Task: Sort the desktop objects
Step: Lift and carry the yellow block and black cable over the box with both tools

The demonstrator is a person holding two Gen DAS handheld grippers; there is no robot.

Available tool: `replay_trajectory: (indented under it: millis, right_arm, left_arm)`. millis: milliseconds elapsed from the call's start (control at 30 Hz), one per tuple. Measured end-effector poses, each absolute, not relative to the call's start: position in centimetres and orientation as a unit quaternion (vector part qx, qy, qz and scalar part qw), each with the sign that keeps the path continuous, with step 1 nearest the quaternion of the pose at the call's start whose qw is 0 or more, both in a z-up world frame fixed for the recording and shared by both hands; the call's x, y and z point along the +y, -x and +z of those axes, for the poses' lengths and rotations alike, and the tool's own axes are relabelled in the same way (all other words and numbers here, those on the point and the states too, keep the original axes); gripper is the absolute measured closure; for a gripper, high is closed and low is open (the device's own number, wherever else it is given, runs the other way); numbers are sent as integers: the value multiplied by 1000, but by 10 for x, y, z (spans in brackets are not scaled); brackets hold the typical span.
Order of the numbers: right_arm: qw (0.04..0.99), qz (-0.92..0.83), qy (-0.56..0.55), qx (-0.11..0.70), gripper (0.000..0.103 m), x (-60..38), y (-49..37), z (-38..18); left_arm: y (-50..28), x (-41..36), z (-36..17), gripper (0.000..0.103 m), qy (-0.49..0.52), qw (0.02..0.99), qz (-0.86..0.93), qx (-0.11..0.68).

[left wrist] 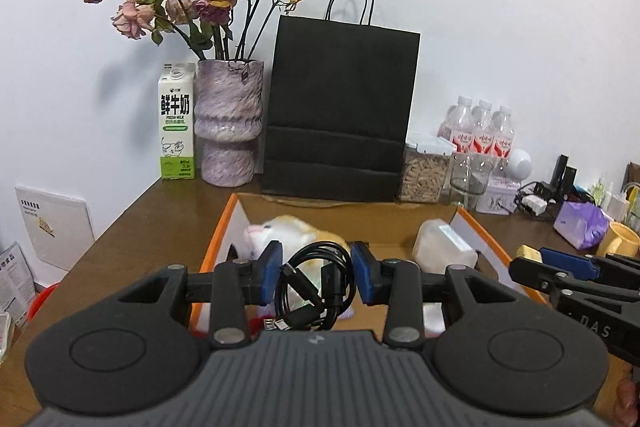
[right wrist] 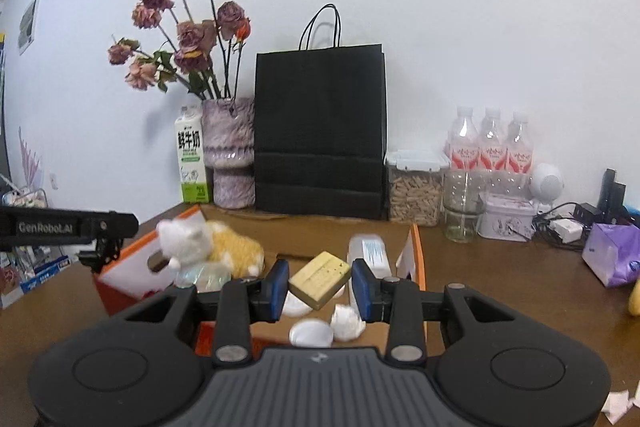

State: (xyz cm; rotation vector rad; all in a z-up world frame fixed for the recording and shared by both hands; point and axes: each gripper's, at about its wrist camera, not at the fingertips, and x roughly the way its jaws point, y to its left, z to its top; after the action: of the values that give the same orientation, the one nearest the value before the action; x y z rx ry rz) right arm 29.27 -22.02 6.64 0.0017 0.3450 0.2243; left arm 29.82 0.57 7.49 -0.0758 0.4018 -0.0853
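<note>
Left gripper point(left wrist: 316, 267): blue-padded fingers point(left wrist: 271, 263) pinch a coiled black cable point(left wrist: 316, 291), a glossy round loop whose plug ends hang at its lower edge; the coil is held above the open cardboard box point(left wrist: 224, 227). Right gripper point(right wrist: 320, 285): fingers point(right wrist: 362, 289) pinch a yellow block point(right wrist: 320, 279), a flat rectangular slab with scuffed, spotted faces, its long axis running from lower left to upper right, tilted, held over the same box. The box has orange outer walls and white inner faces; inside lie a plush toy point(right wrist: 208, 247) of white and orange fur, a white plastic container point(right wrist: 370, 255) and round white pads point(right wrist: 311, 333). On the brown wooden worktop point(right wrist: 500, 279) behind: a milk carton point(left wrist: 177, 127) printed "鲜牛奶 FRESH MILK", a ribbed mauve ceramic vase point(left wrist: 229, 123) of dried roses, a matte black paper bag point(left wrist: 340, 107) with cord handles, and clear bottles point(right wrist: 492, 143) with red-and-white labels. The left gripper's arm reads "GenRobot.AI" in the right wrist view.
</note>
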Motion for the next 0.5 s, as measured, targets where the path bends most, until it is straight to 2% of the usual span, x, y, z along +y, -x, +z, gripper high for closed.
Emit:
replay_trajectory:
  millis: [233, 500]
  right_arm:
    - [980, 102, -10, 173, 70, -218, -330, 60]
    - [973, 93, -12, 212, 70, -222, -351, 31]
  left_arm:
    - [-334, 1, 62, 65, 50, 976, -31, 211]
    - [-354, 7, 32, 65, 46, 972, -22, 229]
